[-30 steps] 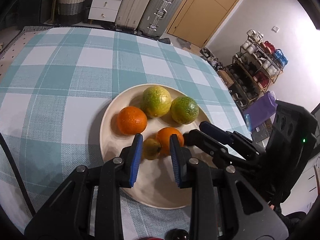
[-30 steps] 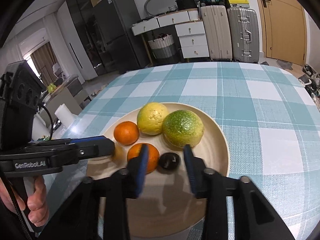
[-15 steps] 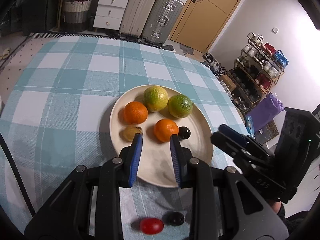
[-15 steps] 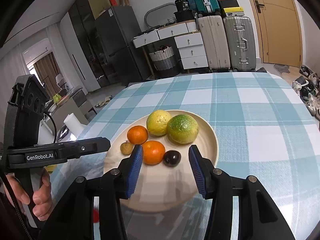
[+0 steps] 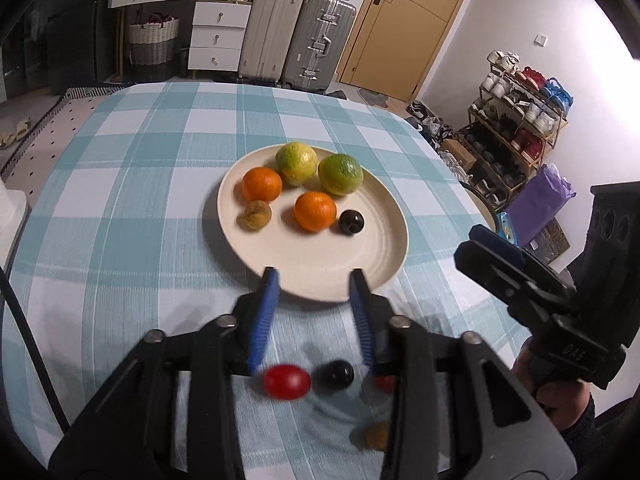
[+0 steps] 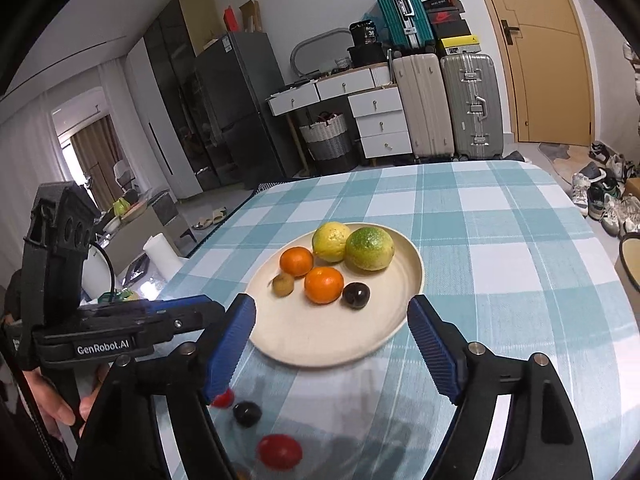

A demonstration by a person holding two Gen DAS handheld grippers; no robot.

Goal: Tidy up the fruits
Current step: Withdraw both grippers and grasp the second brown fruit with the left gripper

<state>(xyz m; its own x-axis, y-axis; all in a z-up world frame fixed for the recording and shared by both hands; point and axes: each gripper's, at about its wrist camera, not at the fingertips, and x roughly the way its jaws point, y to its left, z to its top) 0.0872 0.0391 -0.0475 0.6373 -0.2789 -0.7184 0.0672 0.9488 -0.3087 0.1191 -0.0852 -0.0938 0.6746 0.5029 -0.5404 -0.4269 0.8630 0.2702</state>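
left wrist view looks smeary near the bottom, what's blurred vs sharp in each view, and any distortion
Left wrist view: the red tomato and dark fruit on the cloth are motion-smeared, the plate fruit only slightly soft. Right wrist view: the plate is crisp, the near tomato blurred. Both views: fisheye bends the checked tablecloth and darkens the corners.

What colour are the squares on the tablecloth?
The tablecloth has light teal and white checks, clearest in the left wrist view.
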